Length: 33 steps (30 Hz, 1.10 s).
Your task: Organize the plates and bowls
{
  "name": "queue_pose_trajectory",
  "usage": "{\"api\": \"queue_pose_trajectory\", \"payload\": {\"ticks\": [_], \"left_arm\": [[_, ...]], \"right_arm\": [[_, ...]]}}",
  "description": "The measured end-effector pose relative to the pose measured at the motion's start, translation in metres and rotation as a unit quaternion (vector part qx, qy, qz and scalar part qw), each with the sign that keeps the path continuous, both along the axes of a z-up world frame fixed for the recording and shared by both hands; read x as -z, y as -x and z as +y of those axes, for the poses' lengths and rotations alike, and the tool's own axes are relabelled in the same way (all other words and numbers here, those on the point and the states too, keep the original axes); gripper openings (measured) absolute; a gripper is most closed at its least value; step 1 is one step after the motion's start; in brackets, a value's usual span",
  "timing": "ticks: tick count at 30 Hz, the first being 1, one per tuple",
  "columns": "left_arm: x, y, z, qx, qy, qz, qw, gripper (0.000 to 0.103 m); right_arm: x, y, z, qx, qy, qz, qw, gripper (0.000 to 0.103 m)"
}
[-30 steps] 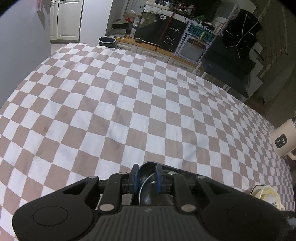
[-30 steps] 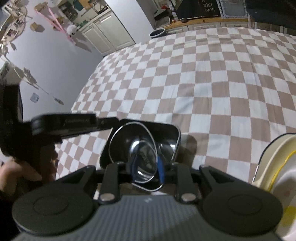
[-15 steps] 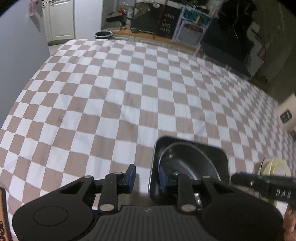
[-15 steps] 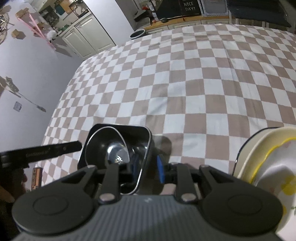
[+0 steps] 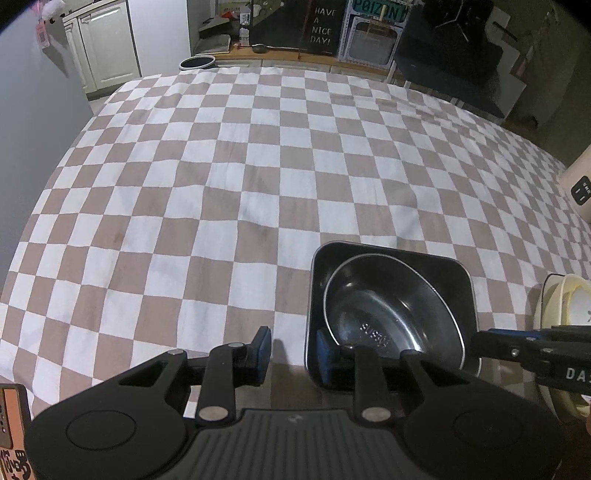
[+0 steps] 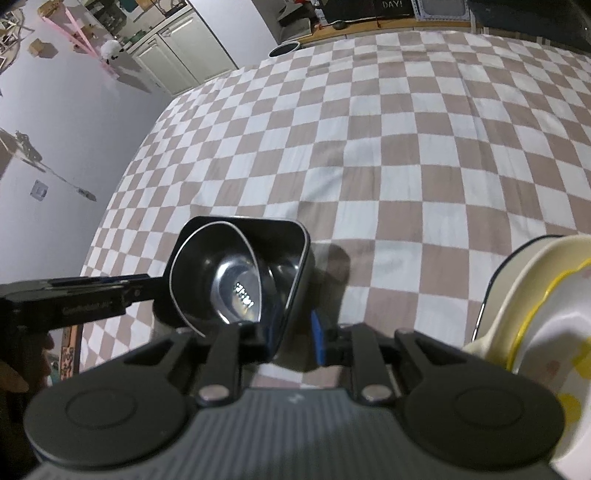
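Observation:
A black square dish (image 5: 461,273) sits on the checkered tablecloth (image 5: 258,166) with a round steel bowl (image 5: 391,317) inside it. My left gripper (image 5: 293,356) is open, its jaws astride the dish's near-left wall. In the right wrist view the dish (image 6: 291,258) and bowl (image 6: 221,280) sit at centre left. My right gripper (image 6: 291,343) is open, its jaws astride the dish's right wall. A stack of cream and yellow-rimmed plates (image 6: 546,317) lies to the right and also shows in the left wrist view (image 5: 565,299).
A cream appliance (image 5: 578,188) stands at the table's right edge. A dark pot (image 5: 197,62) and a counter with a "Have a nice day" sign (image 5: 319,26) are beyond the far edge. A grey wall (image 6: 55,147) is on the left.
Both grippers have opened: the left let go of the dish's wall, the right let go of the steel bowl. The dish with the bowl now rests on the cloth.

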<state>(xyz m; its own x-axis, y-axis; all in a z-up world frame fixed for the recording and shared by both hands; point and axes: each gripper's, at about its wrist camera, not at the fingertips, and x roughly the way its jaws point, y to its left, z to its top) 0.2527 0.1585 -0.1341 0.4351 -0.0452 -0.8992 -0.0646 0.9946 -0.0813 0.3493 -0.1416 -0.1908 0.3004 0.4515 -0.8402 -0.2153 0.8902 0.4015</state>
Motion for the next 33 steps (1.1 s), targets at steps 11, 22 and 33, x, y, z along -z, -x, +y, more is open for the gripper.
{"api": "queue_pose_trajectory", "payload": {"ticks": [11, 22, 33], "left_arm": [[0.005, -0.013, 0.001, -0.010, 0.003, -0.006, 0.9999, 0.027], [0.016, -0.022, 0.008, -0.005, 0.022, 0.001, 0.9997, 0.027], [0.017, -0.024, 0.011, 0.012, 0.061, 0.002, 0.9981, 0.007]], "right_arm": [[0.007, -0.002, 0.001, -0.018, -0.012, -0.001, 1.000, 0.015], [0.011, -0.010, 0.001, -0.012, -0.022, 0.002, 1.000, 0.010], [0.016, -0.008, 0.004, 0.011, -0.032, 0.025, 0.999, 0.010]]}}
